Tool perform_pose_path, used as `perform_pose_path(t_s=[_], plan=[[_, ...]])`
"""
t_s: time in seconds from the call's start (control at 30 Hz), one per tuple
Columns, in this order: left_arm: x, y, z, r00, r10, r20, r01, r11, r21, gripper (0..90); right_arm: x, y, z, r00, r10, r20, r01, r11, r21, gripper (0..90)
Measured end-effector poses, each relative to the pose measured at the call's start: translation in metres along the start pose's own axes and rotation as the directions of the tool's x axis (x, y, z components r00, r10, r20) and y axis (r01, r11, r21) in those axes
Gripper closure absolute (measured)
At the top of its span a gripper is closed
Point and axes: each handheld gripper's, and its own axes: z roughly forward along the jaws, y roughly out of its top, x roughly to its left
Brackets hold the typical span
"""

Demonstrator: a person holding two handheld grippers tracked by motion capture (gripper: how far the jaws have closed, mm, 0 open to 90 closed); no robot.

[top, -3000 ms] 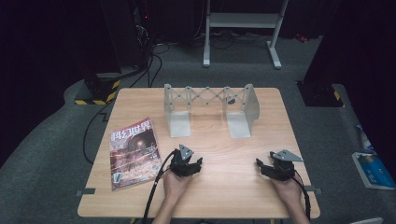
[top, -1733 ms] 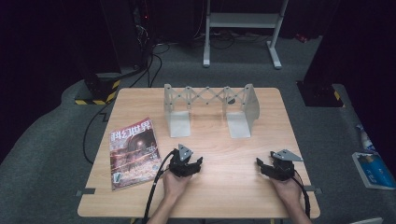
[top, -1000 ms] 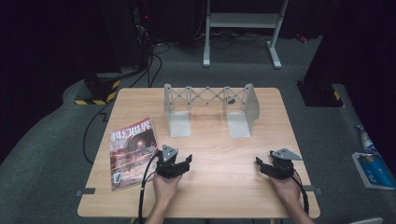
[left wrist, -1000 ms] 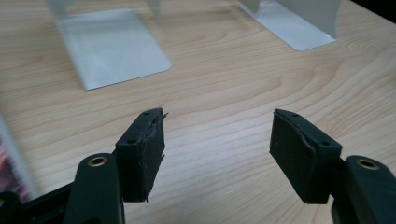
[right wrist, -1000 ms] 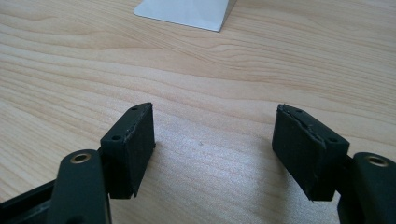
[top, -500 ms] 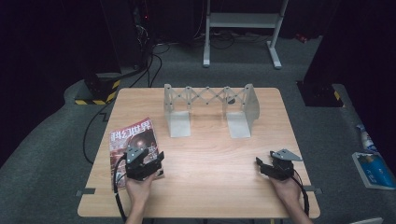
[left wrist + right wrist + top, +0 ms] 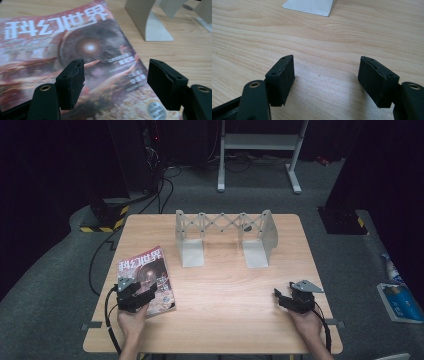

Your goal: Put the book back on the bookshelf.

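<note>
A: Left gripper (image 7: 136,294) first; wide open, nothing held; poised over the near right corner of the magazine (image 7: 146,277), jaws astride the cover's right edge in the left gripper view (image 7: 115,85).

B: Agreed; looks just above the cover, though contact hard to tell. And the right gripper (image 7: 292,299)?

A: Also spread wide and empty; low over bare bench (image 7: 332,42), well apart from the magazine.

B: So the left hand (image 7: 132,322) far the nearer; probably the one to make the pick.

A: Magazine (image 7: 75,50) flat at the bench's left side; long axis running away from the person, tilted a little; most of it ahead and left of the left gripper; right edge between the jaws.

B: Likely call: slide in from that edge and close on the corner; a flat cover hard to pinch otherwise.

A: Count: one magazine; one folding rack (image 7: 225,232) at the back middle, on two feet; two grippers; one bench (image 7: 225,295).
</note>
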Motion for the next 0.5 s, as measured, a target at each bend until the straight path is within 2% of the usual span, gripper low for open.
perform_pose_path(t_s=[0.07,0.17,0.37,0.5], plan=[[0.006,0.0,-0.001,0.9996,0.007,-0.028,-0.006,0.9999,0.011,30.3,0.0,0.0,0.0,1.0,0.001,0.001,-0.001,1.0,0.001,29.5],[0.014,0.001,-0.001,0.9978,-0.005,-0.066,0.007,0.9997,0.023,29.8,0.001,0.0,-0.001,1.0,-0.002,0.002,0.002,1.0,0.0,29.5],[0.027,0.0,0.006,0.9886,-0.003,-0.15,0.014,0.9973,0.072,27.4,0.001,-0.001,-0.001,1.0,-0.002,0.005,0.002,1.0,-0.001,29.5],[0.036,-0.003,0.01,0.9848,-0.019,-0.173,0.034,0.9958,0.085,26.2,0.001,-0.001,-0.001,1.0,-0.004,0.006,0.004,1.0,-0.002,29.5]])
